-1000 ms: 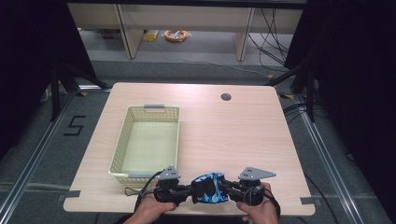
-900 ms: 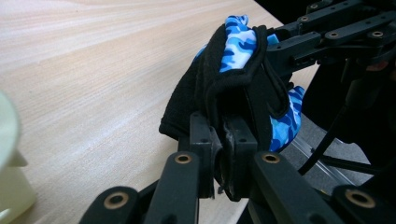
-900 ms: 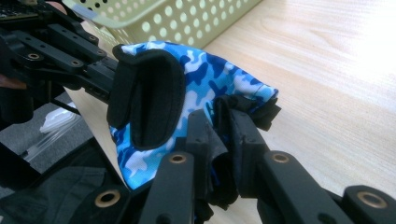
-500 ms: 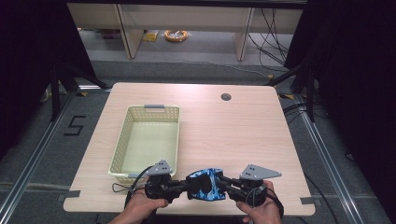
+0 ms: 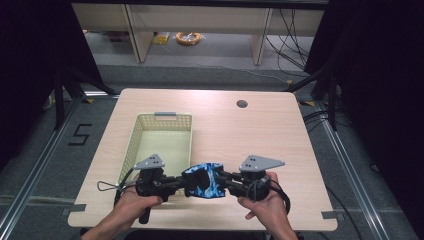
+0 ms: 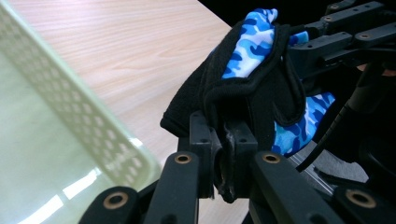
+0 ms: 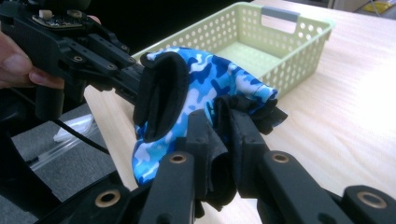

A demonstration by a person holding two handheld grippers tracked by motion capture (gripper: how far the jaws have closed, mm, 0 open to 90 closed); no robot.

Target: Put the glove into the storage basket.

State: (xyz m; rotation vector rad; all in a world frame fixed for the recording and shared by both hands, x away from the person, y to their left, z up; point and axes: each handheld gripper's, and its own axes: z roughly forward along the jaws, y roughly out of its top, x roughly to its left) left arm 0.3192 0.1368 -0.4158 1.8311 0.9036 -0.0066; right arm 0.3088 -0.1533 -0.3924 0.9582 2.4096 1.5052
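A blue camouflage and black glove [image 5: 202, 181] hangs between the two grippers above the table's near edge. My left gripper [image 5: 181, 184] is shut on the glove's black cuff [image 6: 233, 105], its jaws pinching the fabric. From the other side my right gripper [image 5: 224, 183] is shut on the glove's black end [image 7: 224, 126]. In the right gripper view the left gripper [image 7: 133, 84] holds the glove [image 7: 196, 88] from the far side. A pale green perforated basket [image 5: 131, 149] stands on the table just left of the glove, with nothing in it.
The wooden table [image 5: 240, 135] has a round cable hole [image 5: 242, 104] at the back right. The basket's grey handle [image 5: 165, 114] faces the far side. Black frames and cables flank the table; shelves stand behind it.
Both hands have lifted the glove off the table and carried it a little leftward, toward the basket's near right corner. Both grips stay the same.
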